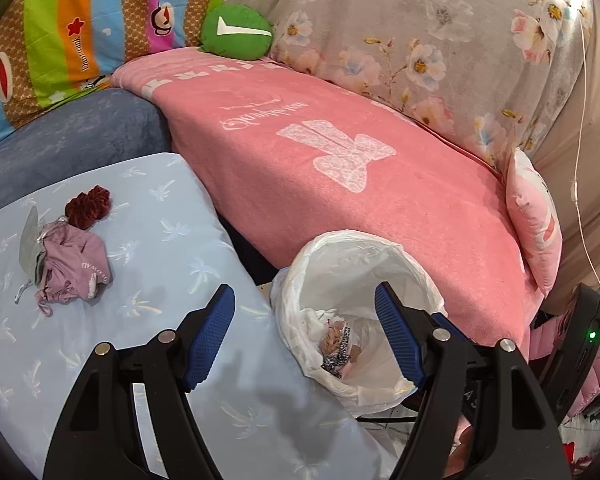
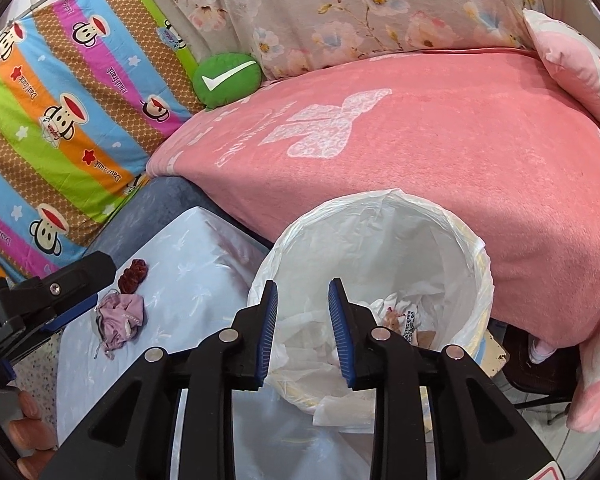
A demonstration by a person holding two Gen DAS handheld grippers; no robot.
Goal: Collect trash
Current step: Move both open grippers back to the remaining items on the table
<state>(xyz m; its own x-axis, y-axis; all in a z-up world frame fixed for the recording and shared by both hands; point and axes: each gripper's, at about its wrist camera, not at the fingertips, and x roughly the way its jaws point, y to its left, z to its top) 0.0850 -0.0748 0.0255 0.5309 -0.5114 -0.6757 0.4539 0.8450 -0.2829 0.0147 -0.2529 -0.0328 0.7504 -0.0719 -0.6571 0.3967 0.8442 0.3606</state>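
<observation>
Both the left gripper (image 1: 305, 334) and right gripper (image 2: 302, 330) hang apart and empty above the bin (image 2: 470, 236), so next comes reaching toward ten o'clock for the purple crumpled bag (image 1: 74, 266).

A striped cartoon-monkey sheet (image 2: 68, 120) hangs at the back, printed repeatedly with the words "Paul Frank" and, on small badges, "Captain". A round green cushion (image 2: 226, 80) carries a white check mark. The pink blanket (image 1: 340, 168) bears white cursive lettering, upside down and unreadable, above a white bow design. The crumpled lilac cloth (image 1: 74, 266) has small white lettering, too small to read.
</observation>
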